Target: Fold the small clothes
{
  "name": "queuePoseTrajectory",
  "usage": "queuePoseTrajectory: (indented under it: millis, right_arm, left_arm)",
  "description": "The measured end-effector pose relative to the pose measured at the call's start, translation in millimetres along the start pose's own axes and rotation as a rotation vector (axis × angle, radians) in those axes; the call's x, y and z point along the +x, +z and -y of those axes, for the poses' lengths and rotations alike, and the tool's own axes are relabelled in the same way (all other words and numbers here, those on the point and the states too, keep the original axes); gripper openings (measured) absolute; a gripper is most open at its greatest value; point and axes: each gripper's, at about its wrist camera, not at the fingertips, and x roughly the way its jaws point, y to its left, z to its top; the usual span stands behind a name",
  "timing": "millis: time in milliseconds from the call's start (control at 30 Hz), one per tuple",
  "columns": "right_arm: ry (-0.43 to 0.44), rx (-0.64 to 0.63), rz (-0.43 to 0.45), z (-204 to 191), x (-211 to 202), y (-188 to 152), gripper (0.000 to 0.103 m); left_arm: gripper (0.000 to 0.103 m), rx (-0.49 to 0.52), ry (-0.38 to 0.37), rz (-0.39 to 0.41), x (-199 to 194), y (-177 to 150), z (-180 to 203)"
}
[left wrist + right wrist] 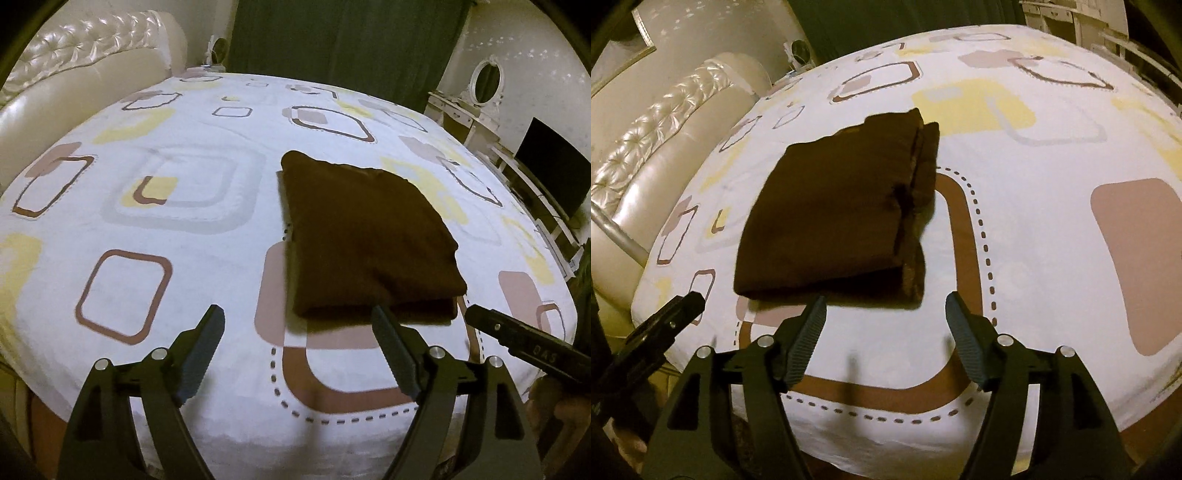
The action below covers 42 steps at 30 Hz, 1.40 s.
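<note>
A dark brown garment (365, 236) lies folded into a thick rectangle on the patterned bedsheet (184, 240). It also shows in the right wrist view (831, 214), with stacked layer edges on its right side. My left gripper (299, 317) is open and empty, its right finger just at the garment's near edge. My right gripper (886, 302) is open and empty, just in front of the garment's near edge. The right gripper's tip shows at the right of the left wrist view (517, 332). The left gripper shows at the left of the right wrist view (657, 325).
A cream tufted headboard (74, 74) runs along the bed's left side. A dark green curtain (347, 40) hangs behind the bed. A white dresser with an oval mirror (484, 85) and a dark screen (550, 166) stand at the right.
</note>
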Motion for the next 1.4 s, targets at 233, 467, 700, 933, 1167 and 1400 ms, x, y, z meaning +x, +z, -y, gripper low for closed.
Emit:
queuePoseTrajectory:
  millis: [233, 467, 700, 933, 1167, 1400]
  right_arm:
    - [-0.018, -0.038, 0.025, -16.3, -10.6, -4.8, 0.071]
    - [-0.030, -0.046, 0.016, -21.1, -11.1, -11.1, 0.071]
    - [-0.038, -0.051, 0.008, -22.5, -9.6, -15.0, 0.071]
    - [-0.039, -0.057, 0.000, -23.6, -8.1, -17.9, 0.071]
    - [-0.038, -0.063, -0.001, -24.7, -7.5, -18.4, 0.071]
    - [-0.038, -0.061, -0.002, -25.5, -7.3, -18.8, 0.071]
  left_arm:
    - [0.083, 0.007, 0.036, 0.021, -16.6, -6.7, 1.1]
    - [0.083, 0.005, 0.088, 0.018, -20.3, -10.1, -1.7]
    - [0.083, -0.007, 0.094, -0.006, -17.7, -12.3, -3.6]
    - [0.083, -0.001, 0.104, 0.000, -18.4, -12.7, -3.1]
    - [0.086, 0.006, 0.102, 0.000, -17.5, -12.3, -1.6]
    - [0.086, 0.007, 0.095, 0.000, -17.1, -12.6, -1.2]
